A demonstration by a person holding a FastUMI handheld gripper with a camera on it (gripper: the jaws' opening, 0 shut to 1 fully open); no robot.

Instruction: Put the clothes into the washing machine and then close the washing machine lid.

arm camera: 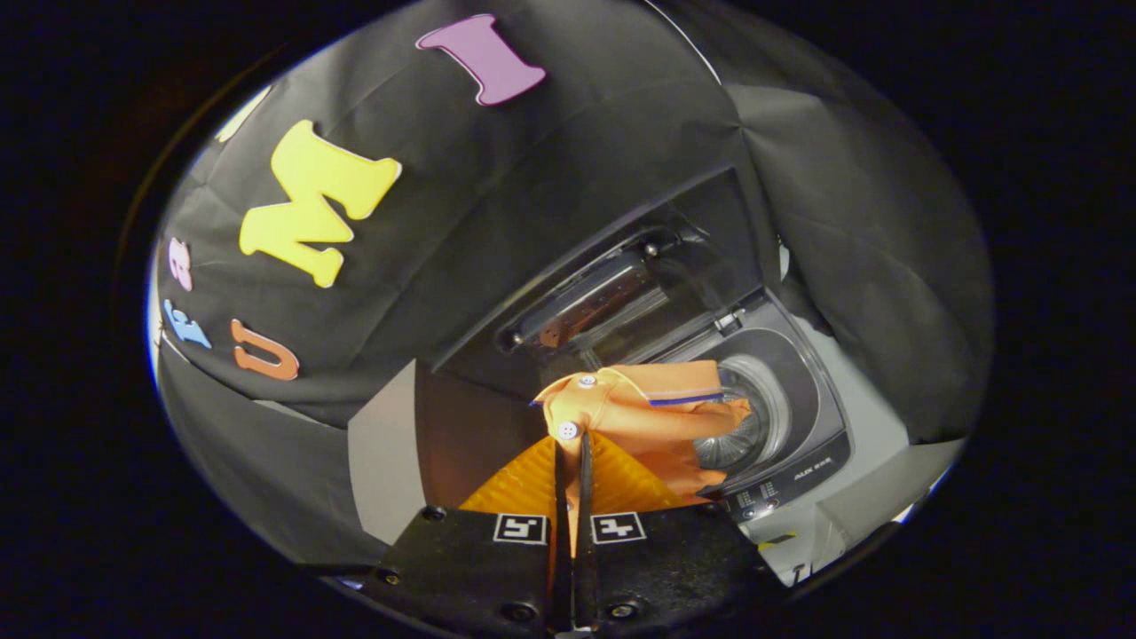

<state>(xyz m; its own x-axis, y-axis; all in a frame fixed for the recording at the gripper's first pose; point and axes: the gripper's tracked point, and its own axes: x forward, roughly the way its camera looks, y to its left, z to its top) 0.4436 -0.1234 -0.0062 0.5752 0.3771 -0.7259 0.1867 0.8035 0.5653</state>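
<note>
The gripper (572, 453) is clenched on the orange shirt (635, 413), both fingers pinching the cloth near a button. The shirt hangs just in front of the washer (799, 435), partly over its open drum (754, 417). Behind the drum, the lid (612, 293) stands raised. By my judgement, dropping the shirt in and closing the lid remain.

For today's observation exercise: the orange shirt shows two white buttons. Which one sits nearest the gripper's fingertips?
The lower white button, just above the tips of the gripper, which is shut on the orange shirt. The other button sits higher, near the collar.
</note>
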